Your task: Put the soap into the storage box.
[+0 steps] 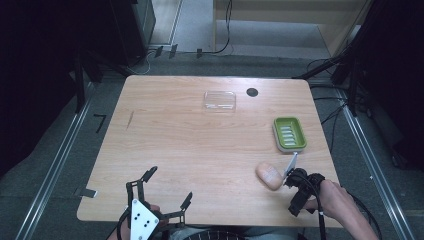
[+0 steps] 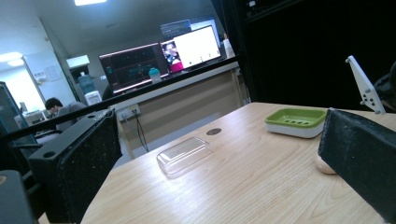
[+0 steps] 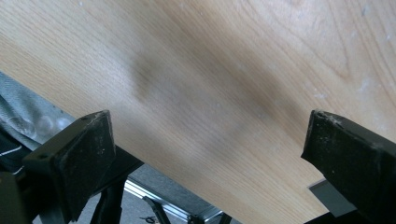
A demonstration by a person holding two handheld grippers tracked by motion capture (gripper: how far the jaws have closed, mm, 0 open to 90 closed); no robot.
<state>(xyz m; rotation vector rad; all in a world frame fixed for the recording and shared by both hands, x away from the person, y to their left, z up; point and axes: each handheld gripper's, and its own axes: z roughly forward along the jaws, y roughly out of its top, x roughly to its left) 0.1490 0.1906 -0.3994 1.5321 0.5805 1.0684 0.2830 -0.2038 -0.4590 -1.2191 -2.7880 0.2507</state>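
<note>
High view: right gripper (image 1: 296,176) beside the soap (image 1: 268,175), left gripper (image 1: 165,189) idle at the near edge.

Both sets of jaws stand apart, holding nothing. The soap lies on the table (image 1: 190,140), just beside the right gripper and near the green dish (image 1: 289,133), which holds nothing. A clear lid (image 1: 219,100) sits well apart, toward the far side. I'd guess the rounded soap could skid off toward the near edge if the jaws close off-centre.
</note>
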